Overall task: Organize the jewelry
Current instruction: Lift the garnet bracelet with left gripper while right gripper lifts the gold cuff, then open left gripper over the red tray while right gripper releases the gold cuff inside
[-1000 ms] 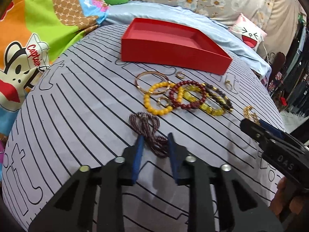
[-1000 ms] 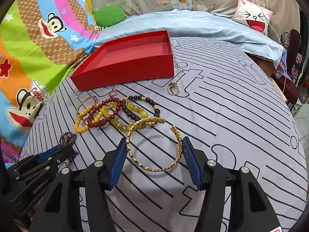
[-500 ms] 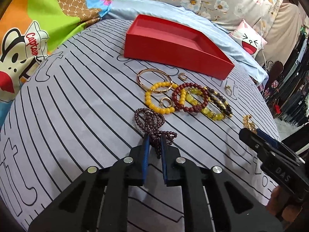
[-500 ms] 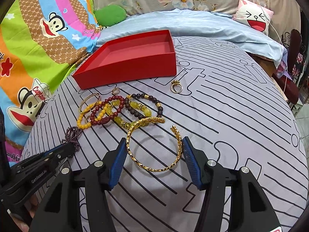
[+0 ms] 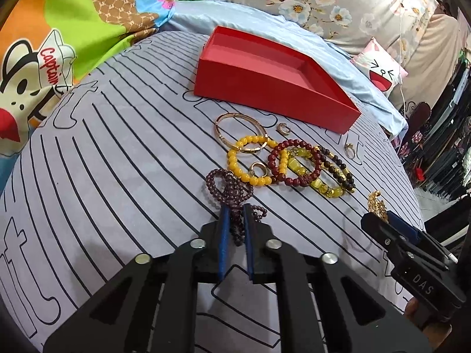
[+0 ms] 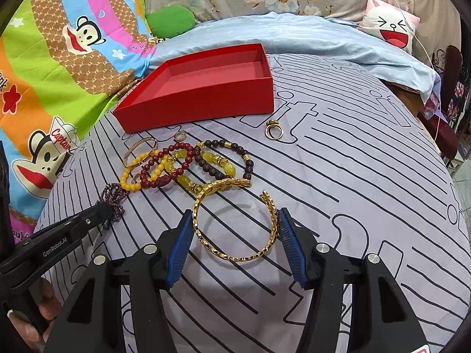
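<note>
My left gripper (image 5: 234, 210) is shut on a dark purple beaded bracelet (image 5: 228, 186), which lies on the striped sheet; it also shows in the right wrist view (image 6: 113, 195). My right gripper (image 6: 234, 220) is open, its fingers on either side of a gold open bangle (image 6: 235, 220) that lies flat. An empty red box (image 5: 273, 79) stands behind the jewelry and shows in the right wrist view too (image 6: 203, 88). Between them lie a yellow bead bracelet (image 5: 250, 163), a dark red bead bracelet (image 5: 294, 161), a thin gold bangle (image 5: 240, 129) and small rings.
The grey striped sheet (image 6: 353, 161) covers a rounded surface that drops off at the right. A light blue blanket (image 6: 309, 38) and a cartoon-print quilt (image 6: 59, 58) lie behind and to the left. A gold ring (image 6: 273, 131) sits alone near the box.
My left gripper closed on the purple bracelet and moved slightly forward. My right gripper stayed open around the gold bangle, edging a little closer.
</note>
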The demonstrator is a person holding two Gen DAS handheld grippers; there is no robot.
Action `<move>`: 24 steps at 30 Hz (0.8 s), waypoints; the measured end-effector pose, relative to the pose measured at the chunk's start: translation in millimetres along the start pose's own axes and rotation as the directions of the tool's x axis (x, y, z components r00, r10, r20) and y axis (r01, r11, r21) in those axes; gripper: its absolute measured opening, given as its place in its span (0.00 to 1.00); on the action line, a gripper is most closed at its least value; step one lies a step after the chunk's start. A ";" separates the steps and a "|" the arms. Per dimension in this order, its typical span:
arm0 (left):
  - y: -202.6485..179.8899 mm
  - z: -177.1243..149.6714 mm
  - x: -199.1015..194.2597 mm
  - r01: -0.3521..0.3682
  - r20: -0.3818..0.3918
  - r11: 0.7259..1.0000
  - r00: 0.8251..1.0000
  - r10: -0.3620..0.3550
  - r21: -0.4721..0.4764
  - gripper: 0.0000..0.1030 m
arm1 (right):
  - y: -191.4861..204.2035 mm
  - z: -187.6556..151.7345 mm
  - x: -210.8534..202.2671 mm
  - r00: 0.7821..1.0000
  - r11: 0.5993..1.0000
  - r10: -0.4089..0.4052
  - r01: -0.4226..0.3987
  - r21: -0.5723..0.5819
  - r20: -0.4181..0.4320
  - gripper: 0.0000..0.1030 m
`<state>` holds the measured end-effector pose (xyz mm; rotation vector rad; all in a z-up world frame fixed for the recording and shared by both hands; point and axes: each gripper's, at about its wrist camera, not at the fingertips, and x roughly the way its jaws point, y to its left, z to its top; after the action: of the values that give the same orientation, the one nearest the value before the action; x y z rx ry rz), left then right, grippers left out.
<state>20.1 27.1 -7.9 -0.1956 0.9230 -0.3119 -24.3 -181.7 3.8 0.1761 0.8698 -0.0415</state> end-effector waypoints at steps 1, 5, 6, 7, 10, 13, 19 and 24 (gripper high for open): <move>-0.5 0.0 -0.9 -0.003 0.004 1.000 1.000 0.003 0.006 0.04 | 0.1 0.1 0.3 1.000 1.000 0.000 0.000 -0.001 -0.001 0.54; -3.4 2.2 -6.9 -0.012 0.023 0.999 1.000 0.011 0.035 0.03 | 1.1 0.2 0.4 1.000 1.000 0.003 -0.003 -0.003 -0.003 0.54; -4.4 3.7 -8.5 -0.016 0.028 0.999 0.999 0.015 0.041 0.03 | 1.3 0.6 0.8 1.000 1.000 0.004 -0.004 -0.005 -0.004 0.54; -5.2 4.9 -10.3 -0.021 0.033 0.999 0.999 0.019 0.045 0.03 | 2.0 1.0 0.1 1.000 1.000 0.006 -0.006 -0.006 -0.003 0.54; -8.3 10.1 -19.3 -0.022 0.049 0.998 0.999 0.020 0.055 0.03 | 2.9 3.6 -3.6 1.000 1.000 0.012 -0.012 -0.012 0.004 0.54; -12.8 19.3 -29.9 -0.016 0.069 0.998 0.998 0.011 0.069 0.03 | 4.4 11.0 -11.6 0.999 0.999 0.027 -0.027 -0.022 0.020 0.54; -28.8 52.8 -52.9 -0.006 0.138 0.992 0.990 -0.012 0.127 0.03 | 8.3 42.0 -23.8 0.996 0.997 0.061 -0.057 -0.060 0.067 0.54; -43.2 98.9 -52.1 0.001 0.180 0.986 0.983 -0.032 0.169 0.03 | 4.6 89.6 -14.4 0.990 0.992 0.115 -0.110 -0.061 0.082 0.54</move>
<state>62.7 7.9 102.4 -0.0745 0.7100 -0.3799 34.7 -192.9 72.0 0.1689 0.7737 0.0804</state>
